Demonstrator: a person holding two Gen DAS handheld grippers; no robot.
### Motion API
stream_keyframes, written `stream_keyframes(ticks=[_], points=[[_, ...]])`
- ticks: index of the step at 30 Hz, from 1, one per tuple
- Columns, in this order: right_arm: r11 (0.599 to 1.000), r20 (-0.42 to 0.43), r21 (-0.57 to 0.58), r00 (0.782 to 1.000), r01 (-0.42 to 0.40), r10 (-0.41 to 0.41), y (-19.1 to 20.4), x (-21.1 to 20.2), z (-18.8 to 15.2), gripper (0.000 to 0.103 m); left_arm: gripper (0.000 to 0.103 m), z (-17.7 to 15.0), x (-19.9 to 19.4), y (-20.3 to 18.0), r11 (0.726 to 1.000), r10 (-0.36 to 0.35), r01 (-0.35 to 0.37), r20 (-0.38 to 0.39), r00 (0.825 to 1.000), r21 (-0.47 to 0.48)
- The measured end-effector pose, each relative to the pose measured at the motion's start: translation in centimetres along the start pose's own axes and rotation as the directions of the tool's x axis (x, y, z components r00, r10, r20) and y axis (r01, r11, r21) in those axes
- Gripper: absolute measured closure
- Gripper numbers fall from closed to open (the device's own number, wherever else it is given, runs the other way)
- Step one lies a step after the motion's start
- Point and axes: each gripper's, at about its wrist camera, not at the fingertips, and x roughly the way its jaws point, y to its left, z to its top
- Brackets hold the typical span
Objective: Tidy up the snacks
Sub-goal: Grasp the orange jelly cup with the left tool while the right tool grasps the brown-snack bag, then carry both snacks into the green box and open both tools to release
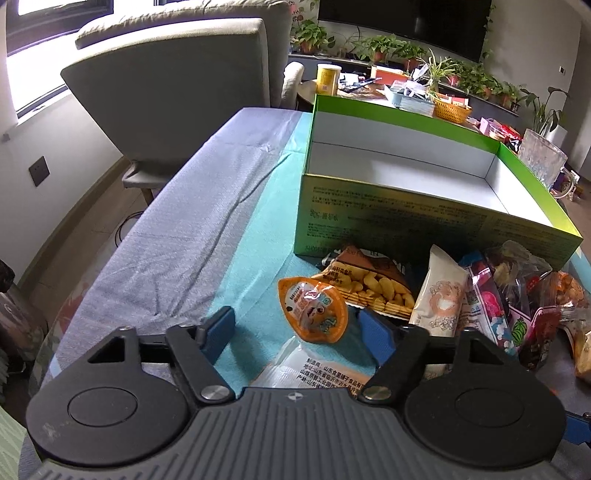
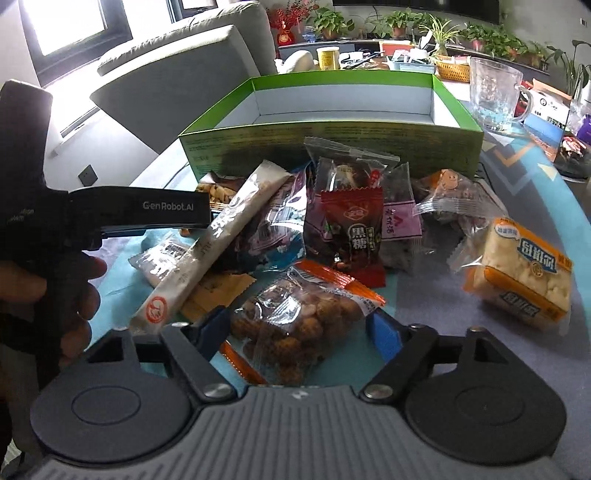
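snacks lie heaped on the cloth just in front of the green box [image 2: 332,147], whose white inside shows nothing in it, so sorting looks barely begun. left gripper [image 1: 295,326] is spread wide with the orange jelly cup [image 1: 313,310] between its fingers, seemingly lined up to close. right gripper [image 2: 301,328], also spread, straddles the peanut packet [image 2: 299,325], unclamped.

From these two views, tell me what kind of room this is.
Most likely a home living room: a grey upholstered armchair stands beside the table, potted plants line a low cabinet under a dark screen, and a snack pile lies before a green box.
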Motion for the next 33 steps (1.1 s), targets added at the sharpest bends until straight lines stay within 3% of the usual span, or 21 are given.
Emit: stream_keyframes(ticks=[3, 4, 10, 17, 25, 33], points=[[0.999, 0.003, 0.039, 1.0, -0.011, 0.011, -1.1, -0.3, 0.1, 0.064, 0.059, 0.1, 0.1, -0.1, 1.0, -0.022, 0.022, 0.013, 1.0, 0.015], [0.998, 0.003, 0.059, 1.0, -0.023, 0.023, -1.5, -0.5, 0.1, 0.064, 0.08, 0.1, 0.2, -0.1, 0.999, -0.031, 0.031, 0.018, 0.999, 0.022], [0.996, 0.013, 0.069, 0.999, -0.053, 0.052, -2.0, -1.6, 0.3, 0.064, 0.082, 0.3, -0.8, 0.6, 0.994, -0.099, 0.101, 0.042, 0.994, -0.03], [0.997, 0.133, 0.038, 0.989, -0.069, 0.064, -1.8, -4.1, 1.2, 0.064, 0.082, 1.1, -4.1, 0.1, 0.994, -0.112, 0.114, 0.137, 0.984, -0.002], [0.997, 0.265, 0.051, 0.963, -0.06, 0.044, -2.6, -5.0, 5.1, 0.064, 0.082, 3.7, -6.1, -1.8, 0.986, -0.164, 0.155, 0.229, 0.96, 0.058], [0.996, 0.337, 0.075, 0.941, -0.051, 0.023, -4.0, -4.2, 8.5, 0.064, 0.081, 7.0, -5.8, -3.5, 0.984, -0.17, 0.147, 0.281, 0.945, 0.1]])
